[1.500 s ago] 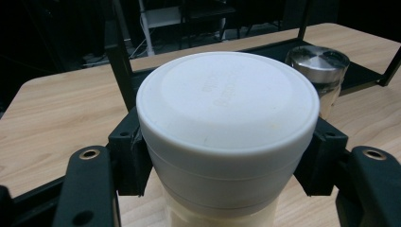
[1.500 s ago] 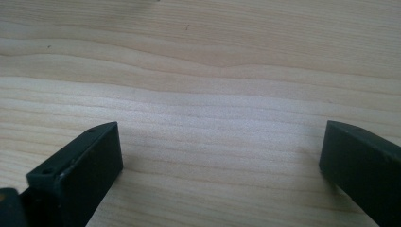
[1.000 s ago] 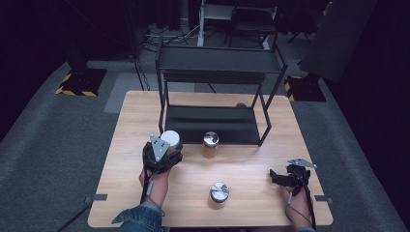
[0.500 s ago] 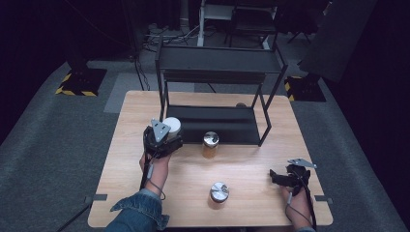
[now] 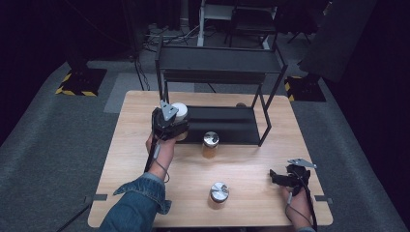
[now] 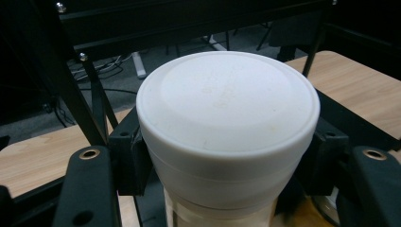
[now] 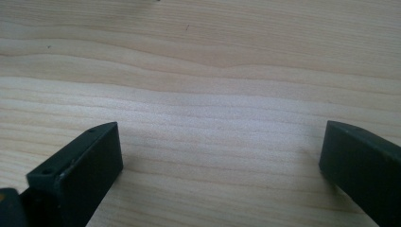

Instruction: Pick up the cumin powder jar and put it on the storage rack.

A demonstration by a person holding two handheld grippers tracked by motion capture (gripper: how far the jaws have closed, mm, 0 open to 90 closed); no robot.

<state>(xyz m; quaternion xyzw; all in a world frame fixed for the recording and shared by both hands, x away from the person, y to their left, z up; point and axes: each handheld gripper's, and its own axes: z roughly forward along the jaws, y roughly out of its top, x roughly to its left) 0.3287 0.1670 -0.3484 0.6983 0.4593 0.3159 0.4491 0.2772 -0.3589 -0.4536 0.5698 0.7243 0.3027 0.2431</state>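
Left gripper (image 5: 175, 126) carries a white-lidded jar (image 5: 179, 111) at the rack's (image 5: 220, 60) left end.

Left gripper view: fingers (image 6: 130, 158) clamped on the jar's sides under the lid. High view: it hangs above the bench (image 5: 125, 145), with two metal-lidded jars (image 5: 210, 144) nearer the person. Right gripper (image 5: 283, 178) rests low, fingers (image 7: 78, 172) apart over bare wood.

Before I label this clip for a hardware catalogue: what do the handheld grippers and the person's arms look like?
Both are black two-jaw tools. The left gripper and the right gripper each carry a grey three-cornered plate on top and trail a thin cable along the hand. The jaws are blocky with small screw holes. The left arm wears a blue denim sleeve.
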